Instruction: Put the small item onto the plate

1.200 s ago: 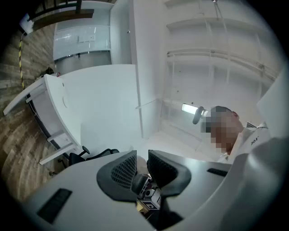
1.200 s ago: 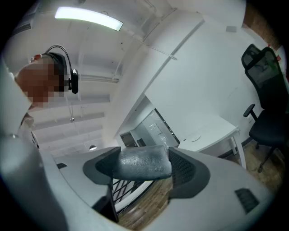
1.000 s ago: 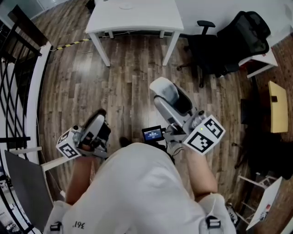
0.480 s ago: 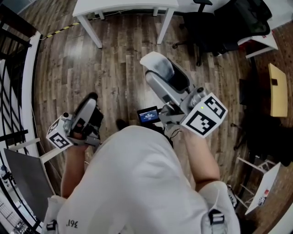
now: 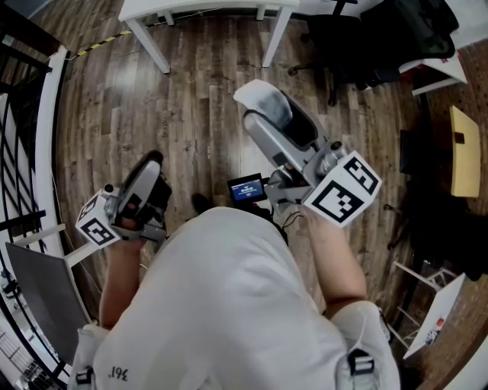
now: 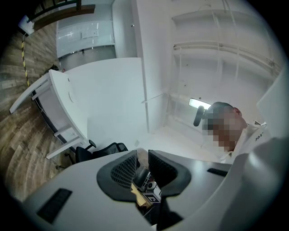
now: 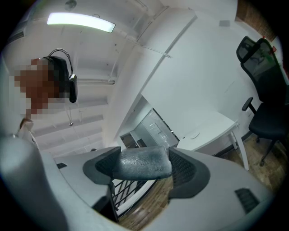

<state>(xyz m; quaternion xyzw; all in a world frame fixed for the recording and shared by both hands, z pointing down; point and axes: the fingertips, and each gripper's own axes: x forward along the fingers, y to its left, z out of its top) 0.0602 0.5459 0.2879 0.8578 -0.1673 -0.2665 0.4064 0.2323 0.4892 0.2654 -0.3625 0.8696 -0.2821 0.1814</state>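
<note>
Wood-plank floor [image 5: 191, 99] fills the head view, with a white tabletop [image 5: 206, 6] at the top edge and black office chairs [image 5: 358, 46] at upper right. A person in a white shirt [image 5: 229, 305], marked "361" near the lower left of the frame, holds a tool in each hand. The right tool [image 5: 268, 114], at centre frame, is clamped on the small item [image 7: 141, 163], which sits crosswise between both pads at the tips, raised above the floor. The item is a grey, blunt-edged block with a rough, pitted surface. A black-and-white marker cube [image 5: 341, 190] rides on this tool, and beside it a small screen [image 5: 248, 188] glows blue, its text too small to read. The left tool [image 6: 142, 164], at lower left in the head view, carries its own marker cube [image 5: 95, 226]; its jaws stand slightly apart with nothing gripped.
</note>
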